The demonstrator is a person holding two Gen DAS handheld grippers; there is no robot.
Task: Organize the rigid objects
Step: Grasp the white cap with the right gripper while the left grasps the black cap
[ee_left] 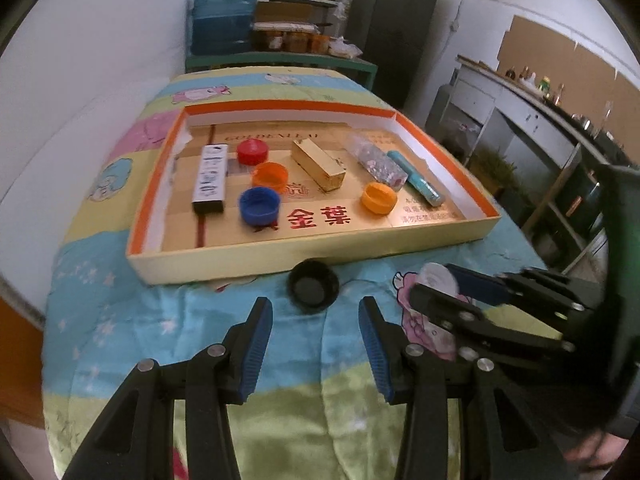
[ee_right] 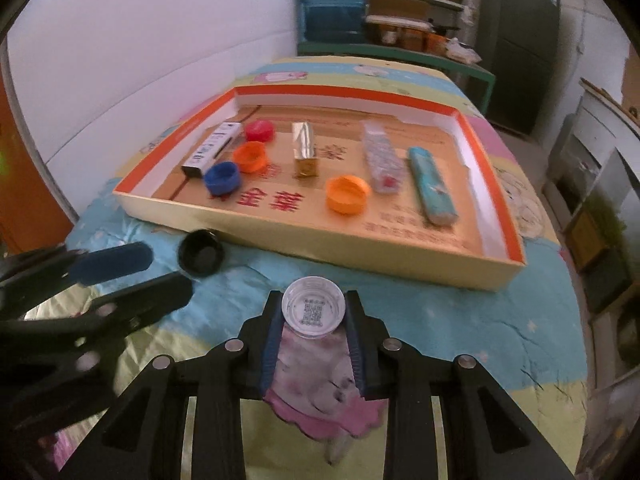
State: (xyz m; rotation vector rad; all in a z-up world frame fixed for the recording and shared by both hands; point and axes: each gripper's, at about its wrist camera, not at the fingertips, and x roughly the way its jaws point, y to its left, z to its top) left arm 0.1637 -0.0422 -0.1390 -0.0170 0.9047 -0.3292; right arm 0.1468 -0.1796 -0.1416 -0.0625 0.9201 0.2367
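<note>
A shallow cardboard tray (ee_left: 312, 256) (ee_right: 360, 256) lies on the cartoon-print cloth. Inside it are a red cap (ee_left: 252, 151), an orange cap (ee_left: 270, 175), a blue cap (ee_left: 259, 205), a second orange cap (ee_left: 378, 197), a gold box (ee_left: 318, 164), a white box (ee_left: 211, 178), a glitter tube (ee_left: 378, 162) and a teal tube (ee_left: 416, 178). A black cap (ee_left: 314, 286) (ee_right: 200, 256) rests on the cloth just outside the tray's near wall. My left gripper (ee_left: 315, 305) (ee_right: 160, 274) stands open right behind it. My right gripper (ee_right: 313, 314) (ee_left: 436, 284) is shut on a white cap (ee_right: 313, 312) sitting on the cloth.
A white wall runs along the left of the table. Beyond the far end stand a green shelf with a blue water jug (ee_left: 224, 12) and a dark cabinet (ee_left: 390, 28). Shelving and a counter (ee_left: 560, 128) line the right side.
</note>
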